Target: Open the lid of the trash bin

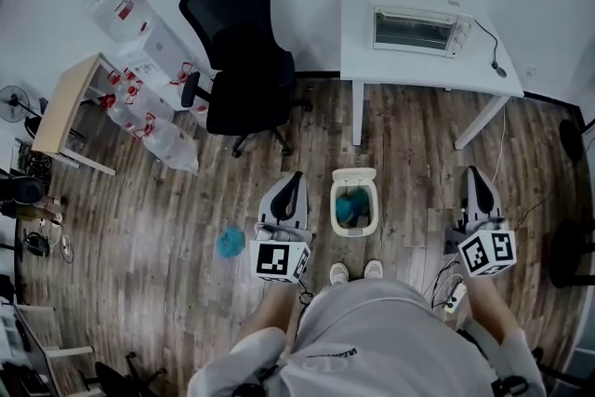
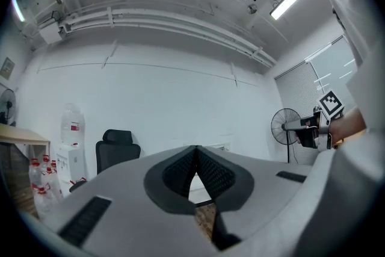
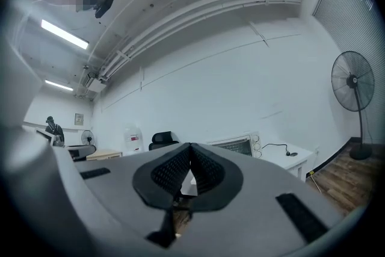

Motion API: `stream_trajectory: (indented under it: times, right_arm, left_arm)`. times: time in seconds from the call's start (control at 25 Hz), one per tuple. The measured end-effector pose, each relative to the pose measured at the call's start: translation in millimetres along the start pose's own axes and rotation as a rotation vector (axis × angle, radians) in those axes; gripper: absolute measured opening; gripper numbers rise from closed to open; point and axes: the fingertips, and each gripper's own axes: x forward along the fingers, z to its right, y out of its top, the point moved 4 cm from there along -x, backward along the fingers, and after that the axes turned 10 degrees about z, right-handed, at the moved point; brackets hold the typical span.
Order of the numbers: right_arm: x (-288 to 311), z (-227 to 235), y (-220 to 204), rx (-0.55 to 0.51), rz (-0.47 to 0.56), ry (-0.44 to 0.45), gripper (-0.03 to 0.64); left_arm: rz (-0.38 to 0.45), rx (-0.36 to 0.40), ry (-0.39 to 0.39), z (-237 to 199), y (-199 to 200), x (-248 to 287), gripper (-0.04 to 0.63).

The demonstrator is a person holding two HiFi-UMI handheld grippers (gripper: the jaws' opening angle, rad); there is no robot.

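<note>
— Wood floor (image 1: 139, 218), white walls. How many bins?
— One bin (image 1: 364, 223). It stands on the floor just ahead of two shoes (image 1: 339, 273), between the two grippers. Its lid (image 1: 354, 175) is tipped up at the far edge, and teal stuff shows inside.
— And the claws?
— Left gripper (image 1: 296, 179): jaws pressed together at the tips, nothing between them. Right gripper (image 1: 473, 174): the same, closed and empty. Each hangs beside the bin, apart from it.
— What else?
— One black chair (image 1: 237, 51). One white table (image 1: 418, 74) carrying one oven (image 1: 416, 30). One wooden desk (image 1: 65, 102) at the left. One teal lump (image 1: 231, 243) lies on the floor beside the left gripper.
</note>
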Motion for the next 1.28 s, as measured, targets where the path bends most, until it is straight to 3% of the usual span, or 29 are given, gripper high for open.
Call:
stream_trajectory:
  times: [1.28]
  right_arm:
    - [13.1, -9.7, -9.1, 0.011, -0.026, 0.041, 0.015]
  left_arm:
    - [0.014, -0.006, 0.006, 5.0, 14.6, 2.4, -0.002]
